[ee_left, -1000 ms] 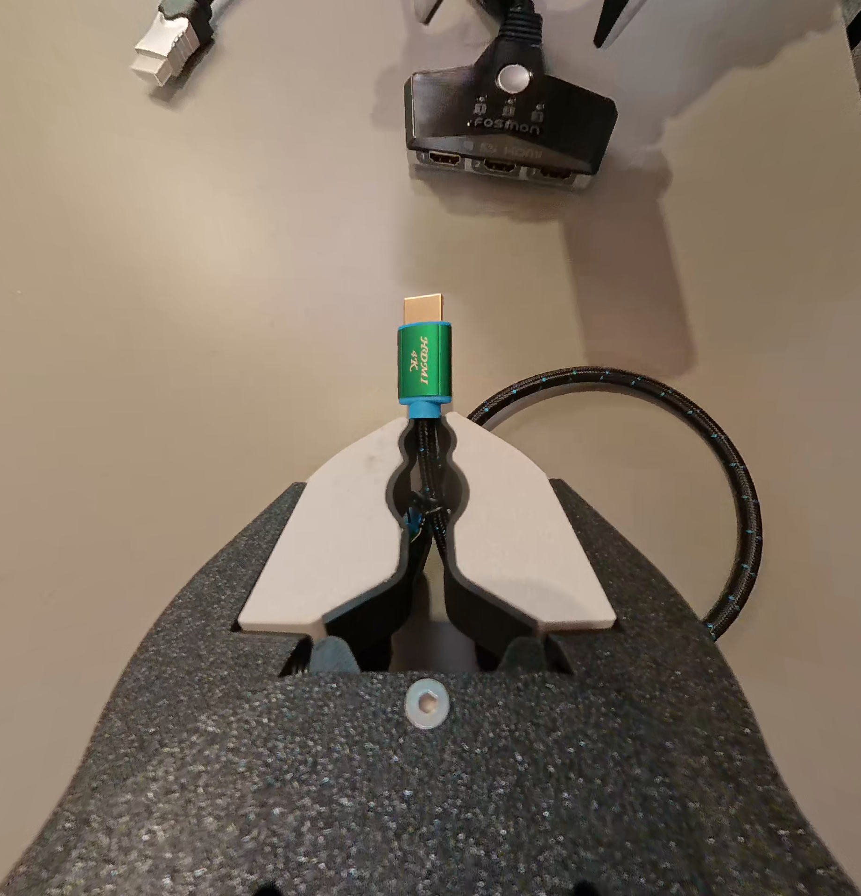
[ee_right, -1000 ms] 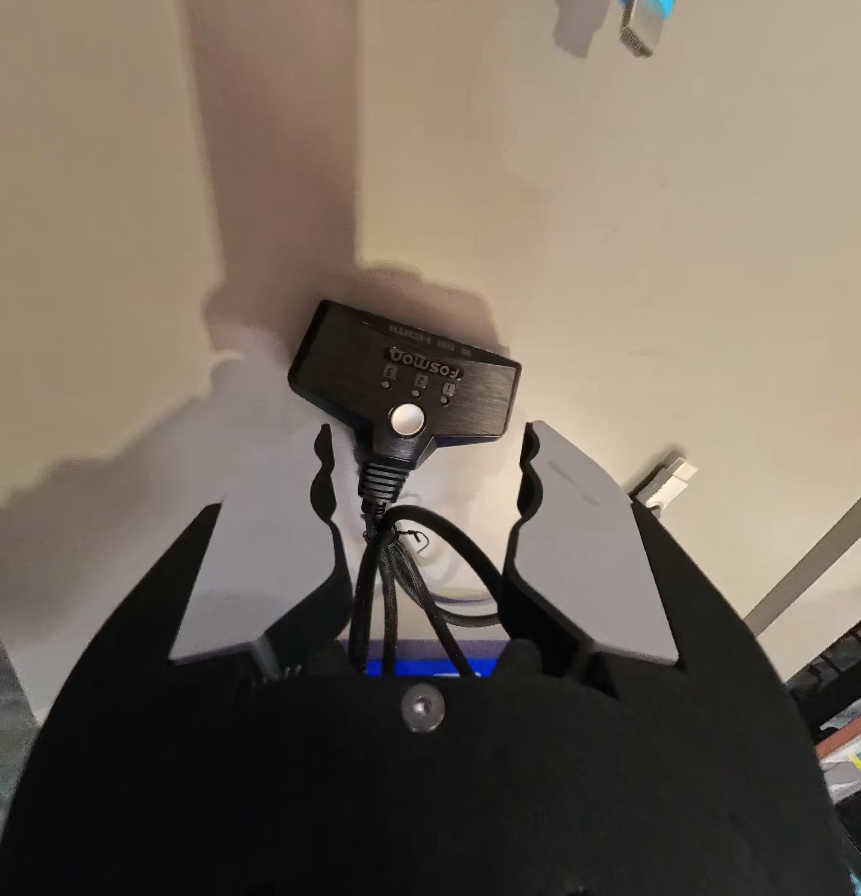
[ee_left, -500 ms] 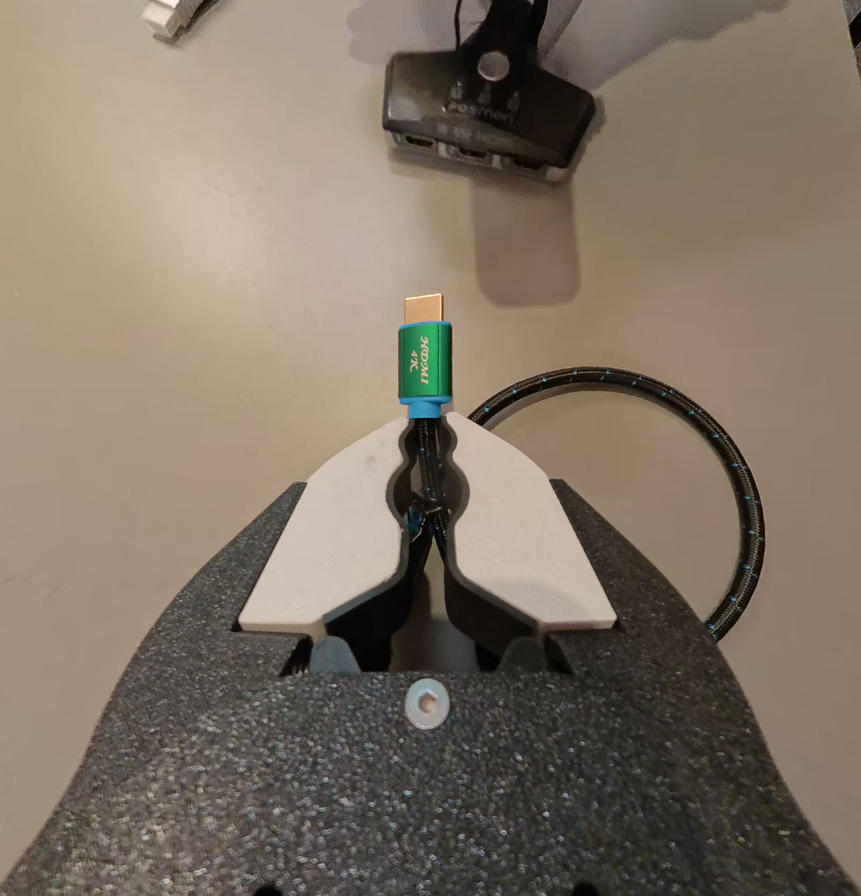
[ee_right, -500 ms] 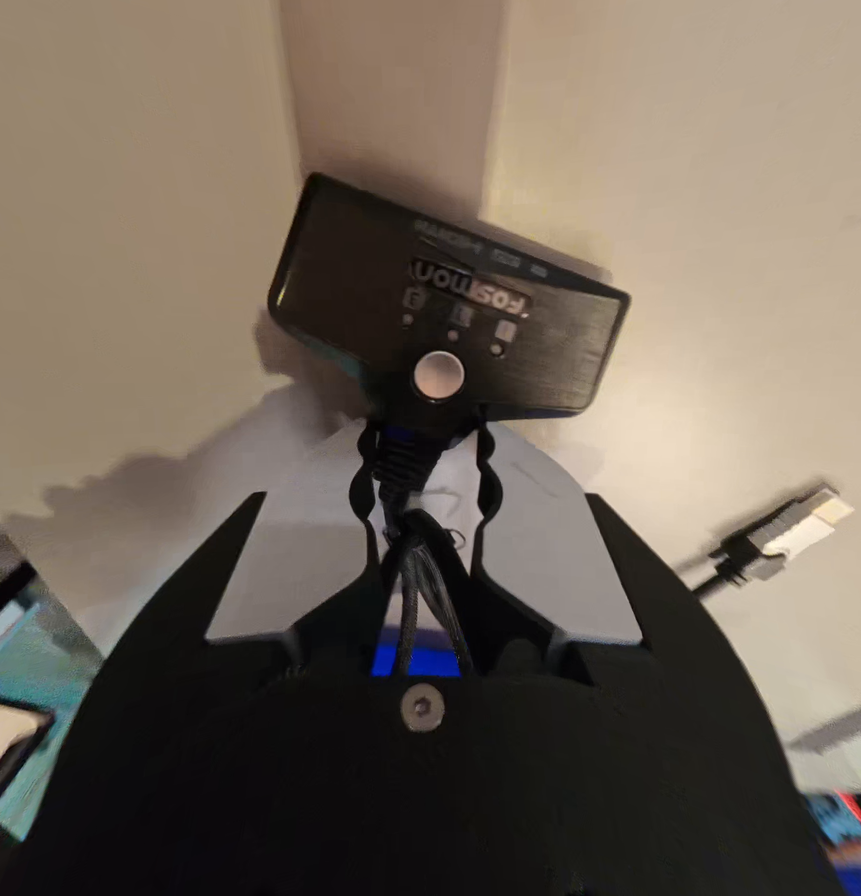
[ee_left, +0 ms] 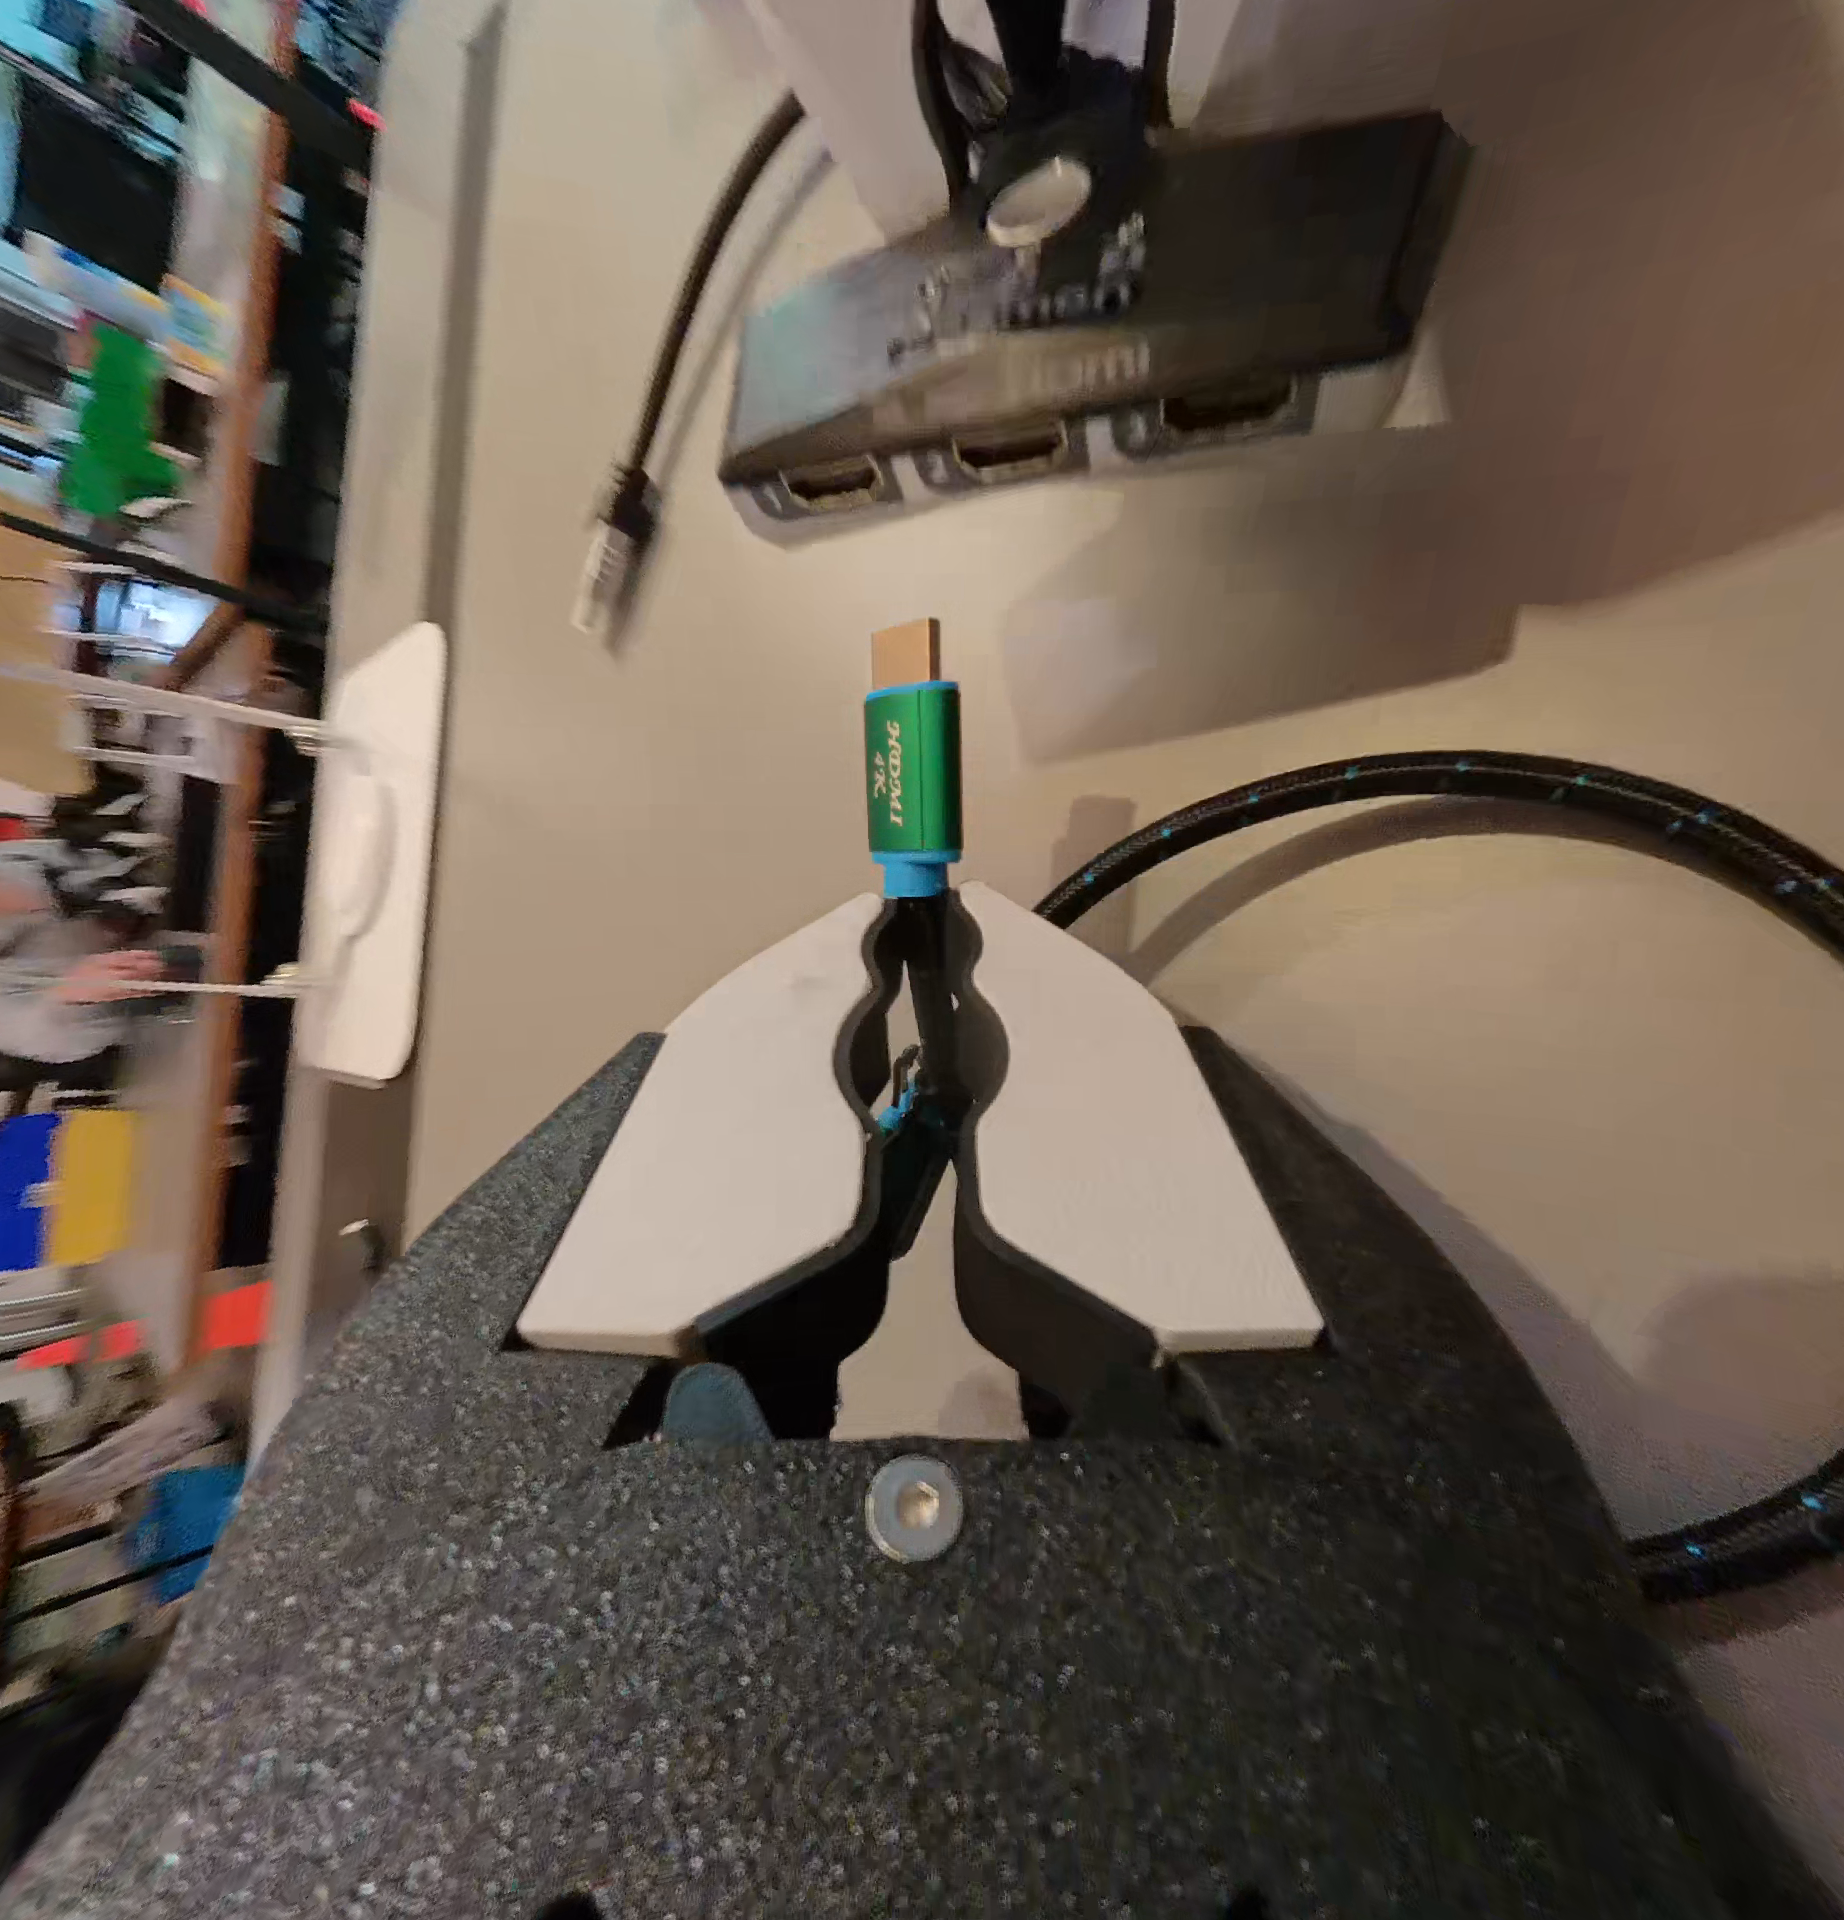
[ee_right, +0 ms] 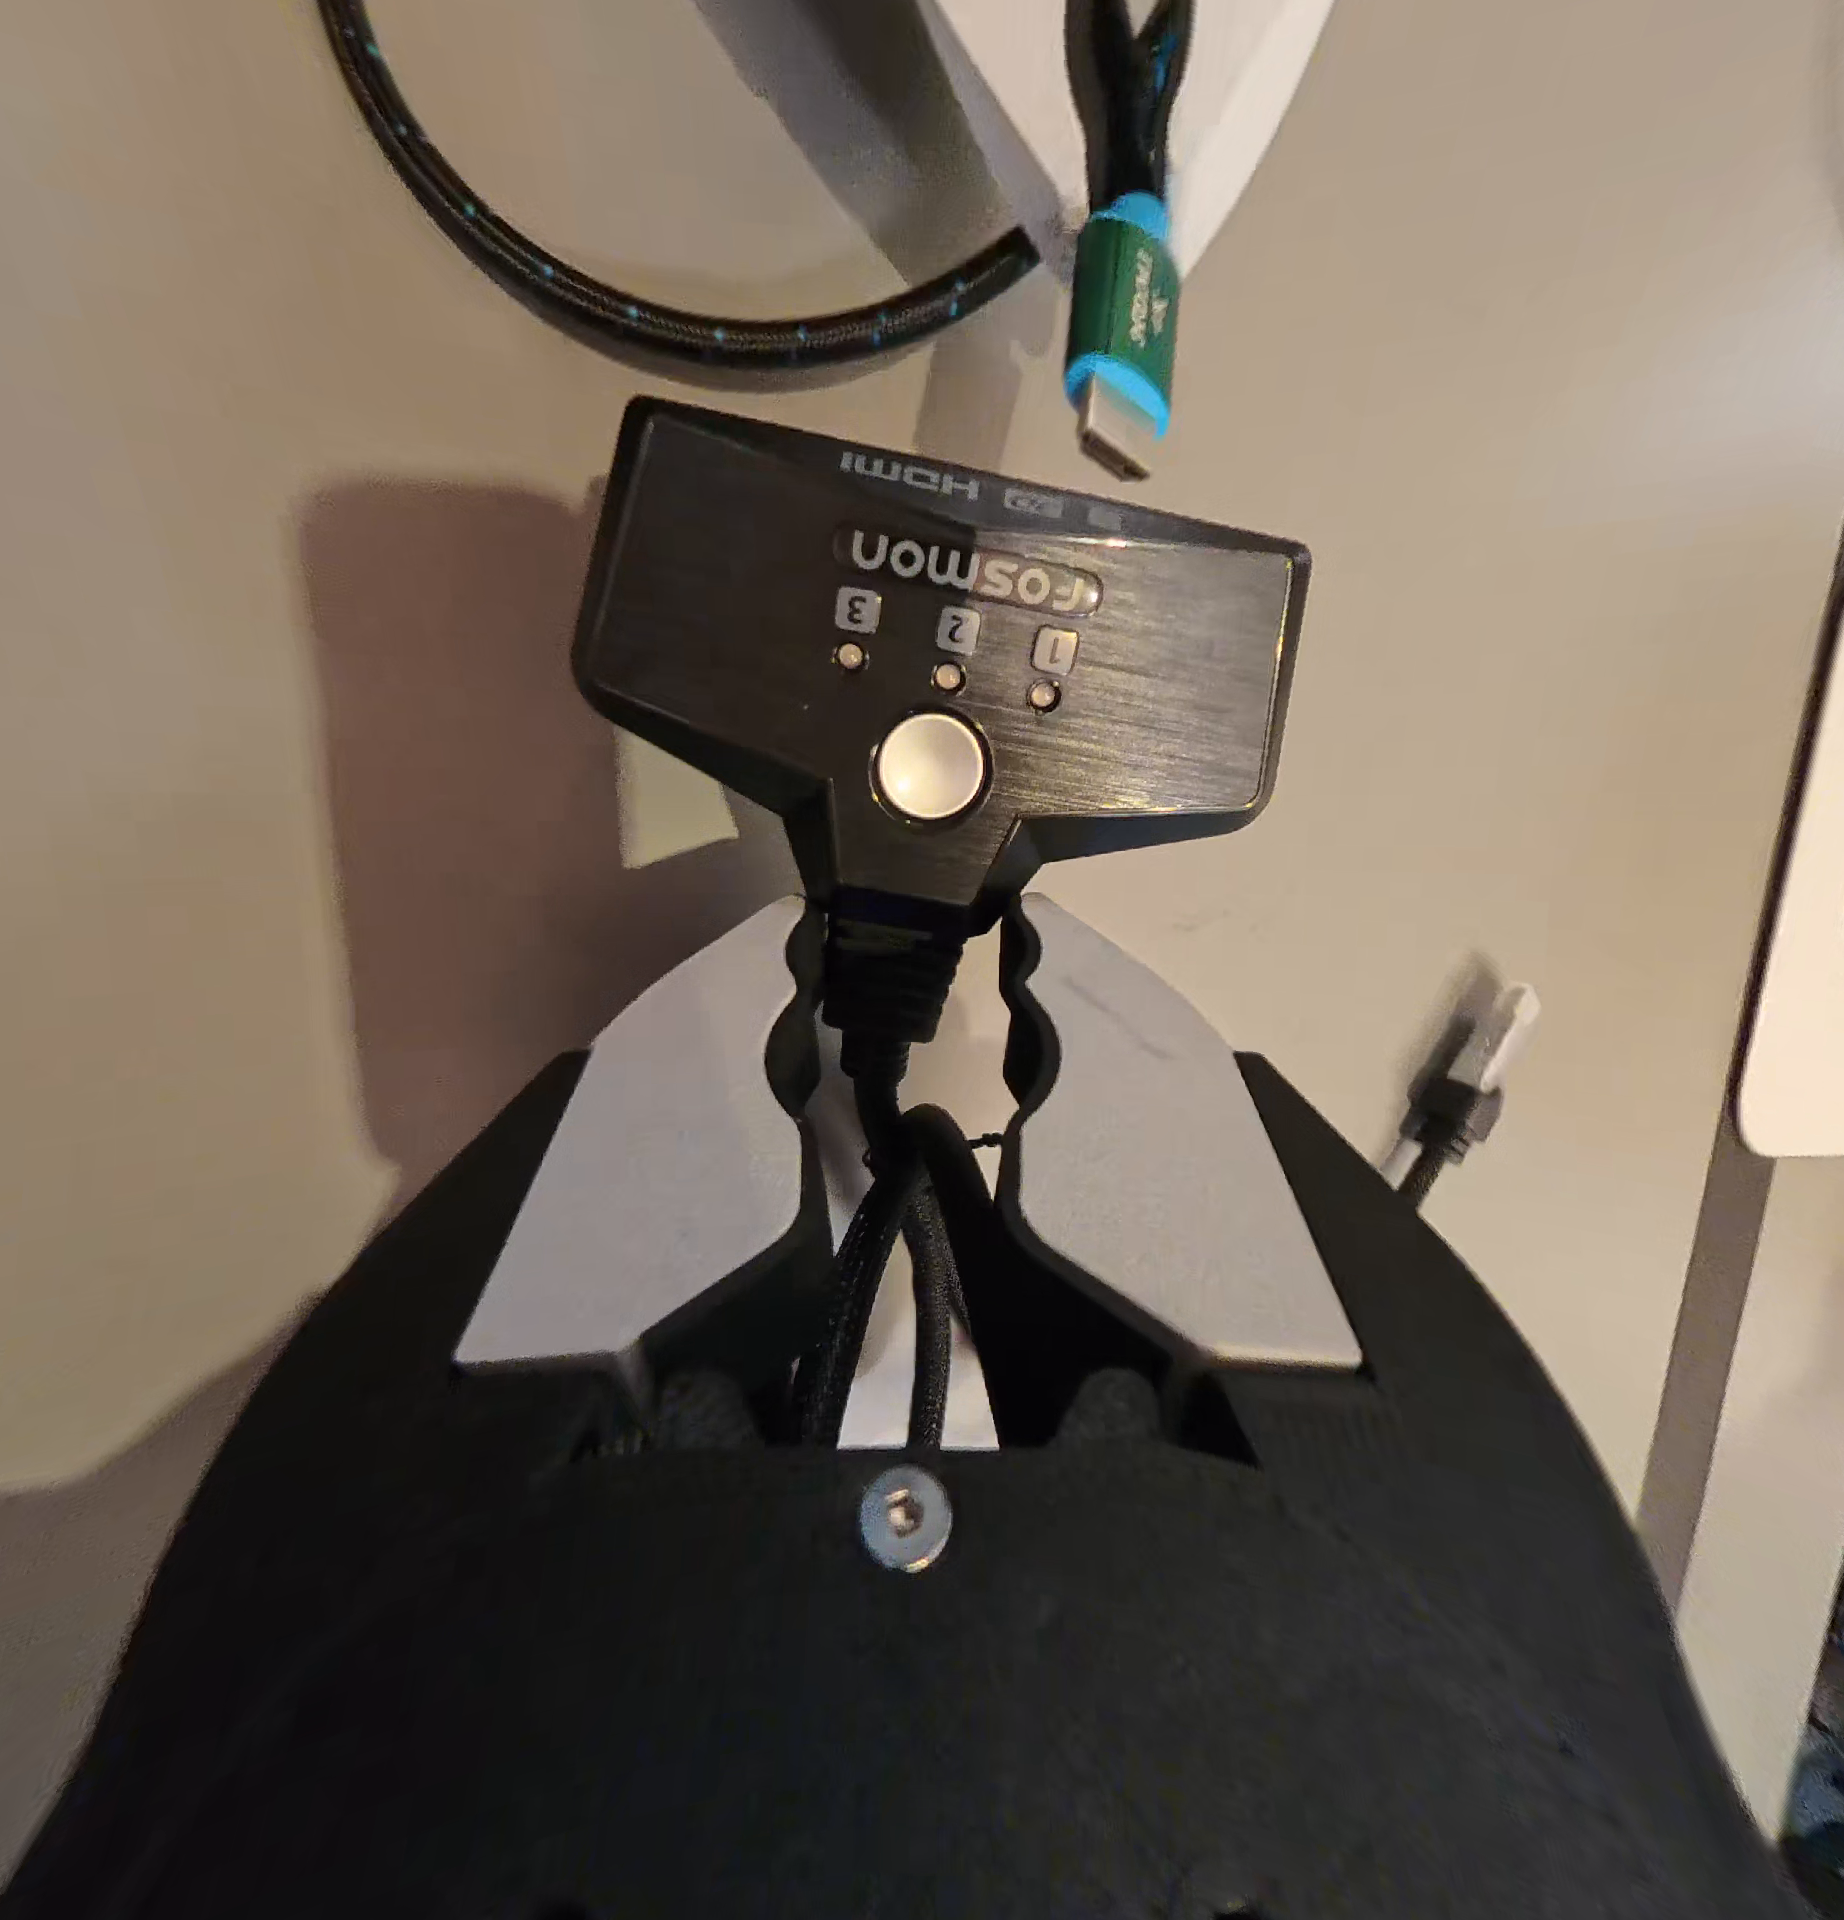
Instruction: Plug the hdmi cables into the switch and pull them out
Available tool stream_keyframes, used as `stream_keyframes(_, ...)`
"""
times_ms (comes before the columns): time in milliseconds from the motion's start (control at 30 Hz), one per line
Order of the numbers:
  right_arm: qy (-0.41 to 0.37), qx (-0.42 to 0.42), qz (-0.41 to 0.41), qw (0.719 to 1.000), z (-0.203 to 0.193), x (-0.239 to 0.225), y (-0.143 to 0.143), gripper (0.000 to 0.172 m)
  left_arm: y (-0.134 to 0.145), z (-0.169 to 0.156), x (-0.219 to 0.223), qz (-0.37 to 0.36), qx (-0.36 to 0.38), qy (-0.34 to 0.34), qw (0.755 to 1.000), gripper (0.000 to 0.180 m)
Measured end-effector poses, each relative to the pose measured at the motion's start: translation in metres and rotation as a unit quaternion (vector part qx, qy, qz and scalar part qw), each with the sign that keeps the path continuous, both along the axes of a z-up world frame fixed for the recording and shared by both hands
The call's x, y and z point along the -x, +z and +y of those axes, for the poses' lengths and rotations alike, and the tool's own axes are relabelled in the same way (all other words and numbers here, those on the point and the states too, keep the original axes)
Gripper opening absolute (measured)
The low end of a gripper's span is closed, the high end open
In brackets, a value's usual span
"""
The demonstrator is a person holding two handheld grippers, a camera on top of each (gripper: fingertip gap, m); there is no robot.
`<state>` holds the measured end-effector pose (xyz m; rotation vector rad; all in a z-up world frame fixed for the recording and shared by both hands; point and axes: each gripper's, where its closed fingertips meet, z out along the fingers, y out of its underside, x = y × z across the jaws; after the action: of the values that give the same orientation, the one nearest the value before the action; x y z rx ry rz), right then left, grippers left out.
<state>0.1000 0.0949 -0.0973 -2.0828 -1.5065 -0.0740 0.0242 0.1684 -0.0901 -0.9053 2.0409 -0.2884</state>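
Observation:
My left gripper (ee_left: pixel 918 904) is shut on a black braided cable (ee_left: pixel 1520 774) just behind its green plug (ee_left: pixel 910 769), whose gold tip points at the row of ports on a black switch box (ee_left: pixel 1105 343). My right gripper (ee_right: pixel 916 909) is shut on the narrow neck of that switch box (ee_right: pixel 1001 644), where its own black cord leaves it, and holds it off the beige table (ee_right: pixel 170 312). In the right wrist view the green plug (ee_right: pixel 1120 312) hangs just beyond the box's far edge, a short gap away.
A loose black cable with a pale plug (ee_left: pixel 611 551) lies left of the box; it also shows in the right wrist view (ee_right: pixel 1469 1060). A white flat pad (ee_left: pixel 372 852) lies at the table's edge. Cluttered shelves stand beyond that edge.
My right gripper's fingers closed on the switch box's neck and lifted the box. The box and the green plug have come much closer together. The left gripper's hold on the cable is unchanged.

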Motion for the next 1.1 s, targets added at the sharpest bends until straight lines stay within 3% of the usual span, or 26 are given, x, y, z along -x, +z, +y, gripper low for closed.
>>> stream_keyframes(133,0.011,-0.012,-0.014,1.0,0.018,0.006,-0.004,0.032,0.017,0.01,-0.002,-0.04,-0.052,0.015,0.998,0.008)
stream_keyframes(400,0.015,-0.012,-0.018,1.0,0.025,0.011,-0.007,0.031,0.015,0.024,0.001,-0.018,-0.184,0.026,0.982,0.007)
stream_keyframes(633,-0.018,0.009,-0.029,0.999,0.021,0.01,-0.01,0.031,0.023,0.03,0.0,0.003,-0.334,0.045,0.942,0.007)
stream_keyframes(933,-0.085,0.073,0.052,0.992,0.015,0.016,-0.002,0.031,0.038,0.031,-0.006,-0.045,-0.422,0.053,0.904,0.006)
stream_keyframes(1100,-0.099,0.076,0.039,0.991,0.015,0.016,-0.005,0.031,0.039,0.032,-0.007,-0.044,-0.446,0.051,0.893,0.006)
